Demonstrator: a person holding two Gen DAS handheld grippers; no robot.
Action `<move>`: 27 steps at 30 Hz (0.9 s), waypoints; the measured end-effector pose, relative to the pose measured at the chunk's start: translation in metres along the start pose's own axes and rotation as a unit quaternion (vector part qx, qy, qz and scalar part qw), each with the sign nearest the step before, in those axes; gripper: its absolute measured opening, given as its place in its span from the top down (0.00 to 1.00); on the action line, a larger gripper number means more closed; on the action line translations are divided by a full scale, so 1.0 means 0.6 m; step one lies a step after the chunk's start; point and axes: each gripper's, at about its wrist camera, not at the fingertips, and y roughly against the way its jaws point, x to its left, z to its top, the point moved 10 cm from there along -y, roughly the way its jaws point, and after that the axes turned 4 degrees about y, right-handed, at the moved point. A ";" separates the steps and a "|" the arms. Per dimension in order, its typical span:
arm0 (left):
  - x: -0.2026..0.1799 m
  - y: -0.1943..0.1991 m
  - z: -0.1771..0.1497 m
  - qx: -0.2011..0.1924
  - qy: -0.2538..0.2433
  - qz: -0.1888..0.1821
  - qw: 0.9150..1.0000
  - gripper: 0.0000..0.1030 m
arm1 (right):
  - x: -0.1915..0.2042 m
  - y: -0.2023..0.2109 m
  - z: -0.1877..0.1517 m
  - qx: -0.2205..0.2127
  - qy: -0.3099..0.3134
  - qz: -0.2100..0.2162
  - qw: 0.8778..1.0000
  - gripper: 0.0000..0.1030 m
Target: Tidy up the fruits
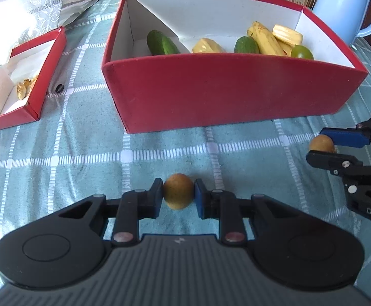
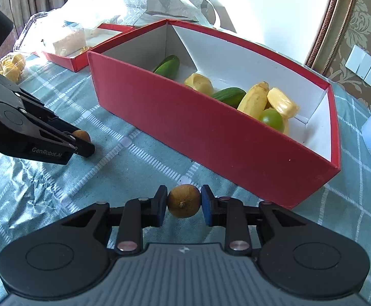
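Note:
My left gripper (image 1: 178, 195) is shut on a small round brown fruit (image 1: 177, 191) just above the green checked cloth, in front of the big red box (image 1: 211, 94). My right gripper (image 2: 183, 203) is shut on a second small brown fruit (image 2: 183, 201) near the box's front wall (image 2: 211, 137). Each gripper shows in the other's view: the right gripper (image 1: 321, 145) with its fruit (image 1: 321, 143), the left gripper (image 2: 82, 140) with its fruit (image 2: 81, 135). The box holds two cucumbers (image 1: 161, 42), bananas (image 1: 264, 38), a green round fruit (image 1: 302, 52) and yellow pieces (image 1: 206, 47), split by a white divider.
A smaller red box lid (image 1: 32, 76) with dried scraps lies to the left. A light blue kettle (image 1: 348, 2) stands behind the box at right. Plastic bags and packets (image 2: 65, 38) crowd the far left; a bag of yellow items (image 2: 13, 66) lies near.

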 end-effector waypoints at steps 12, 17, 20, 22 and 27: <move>-0.001 0.077 0.064 -0.048 -0.016 0.012 0.999 0.77 | -0.010 0.026 0.004 -0.009 -0.007 -0.003 1.000 0.73; -0.006 0.102 0.119 -0.076 -0.017 0.017 0.997 0.77 | -0.022 0.043 0.007 -0.015 -0.015 -0.010 1.000 0.73; -0.009 0.110 0.153 -0.090 -0.016 0.021 0.996 0.77 | -0.031 0.052 0.005 -0.016 -0.022 -0.015 1.000 0.73; -0.011 0.112 0.173 -0.096 -0.015 0.021 0.995 0.77 | -0.036 0.057 0.002 -0.016 -0.025 -0.019 0.999 0.73; -0.020 0.097 0.211 -0.096 -0.014 0.026 0.995 0.77 | -0.050 0.069 -0.004 -0.016 -0.034 -0.025 0.999 0.73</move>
